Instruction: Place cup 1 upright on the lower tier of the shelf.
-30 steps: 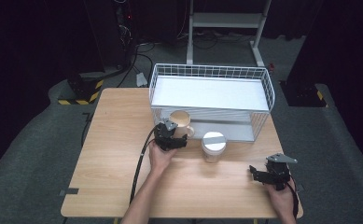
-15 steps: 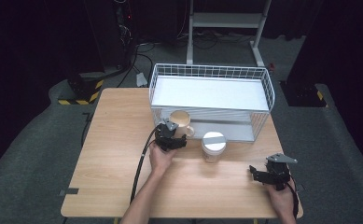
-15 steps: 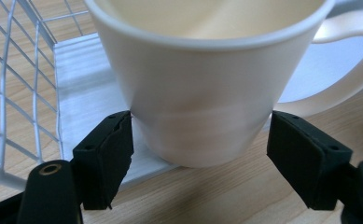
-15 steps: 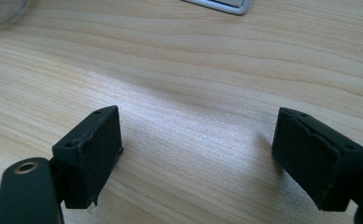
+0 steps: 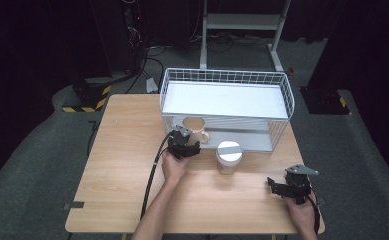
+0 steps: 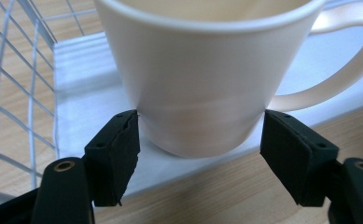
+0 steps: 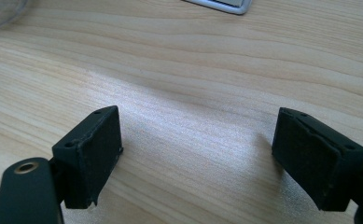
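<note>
The left tool [image 6: 200, 154] is open wide around the mug [image 6: 202, 70], which sits at the basket's [image 5: 282, 92] front edge, ready to squeeze. The right tool [image 7: 212, 158] rests open over the worktop's [image 5: 127, 150] near right corner.

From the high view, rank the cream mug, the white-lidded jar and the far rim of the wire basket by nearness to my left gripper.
1. Cream ceramic mug, right at the left gripper, at the basket's open front.
2. White-lidded jar, off to the right on the table.
3. White wire basket's far rim, beyond both.
</note>
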